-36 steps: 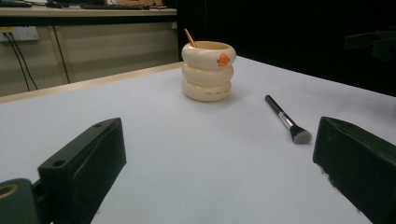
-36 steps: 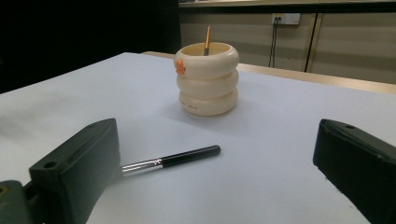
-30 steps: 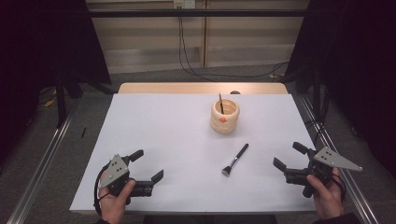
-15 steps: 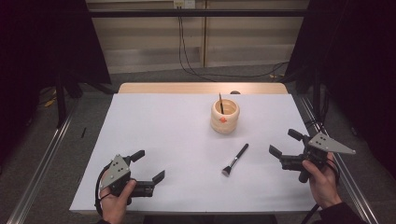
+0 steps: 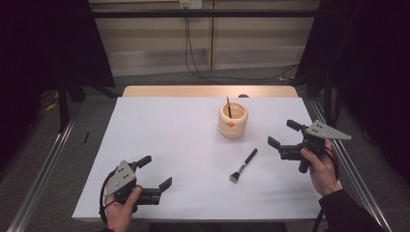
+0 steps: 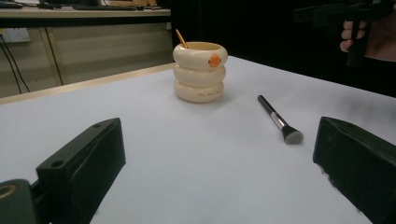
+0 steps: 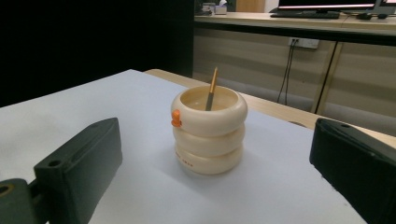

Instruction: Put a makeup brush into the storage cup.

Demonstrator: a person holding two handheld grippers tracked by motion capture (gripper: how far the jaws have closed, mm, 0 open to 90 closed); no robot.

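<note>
1. Right now, you are holding your left gripper [image 5: 152, 173] low over the near left part of the desk [image 5: 169, 135], with its jaws spread wide and nothing between them.
2. You are holding your right gripper [image 5: 285, 134] above the right side of the desk, jaws likewise parted and empty; your right hand [image 5: 320, 164] is wrapping its handle.
3. The brush [image 5: 244, 165] is lying flat on the white desk cover, between the two grippers but nearer the right one, and touching neither.
4. Its bristle end is pointing toward you and its black handle is angling away, toward the cup [image 5: 232, 120].
5. The cup, cream and shaped like three stacked rings, is standing upright beyond the brush, a little apart from its handle tip.
6. A thin stick [image 5: 229, 107] is leaning inside the cup, its top rising above the rim.
7. In the left gripper view, you are looking along the open jaws at the cup [image 6: 200, 71] and the brush [image 6: 279, 120] lying to its right, with your right hand [image 6: 369, 35] and its gripper showing far off at the upper right.
8. In the right gripper view, the cup [image 7: 208, 129] is sitting squarely between the two jaws but well ahead of them, with a small orange mark on its top ring facing left and the stick [image 7: 211, 88] leaning inside.
9. Your left hand [image 5: 121, 208] is gripping its handle at the near edge of the desk, well apart from the brush.
</note>
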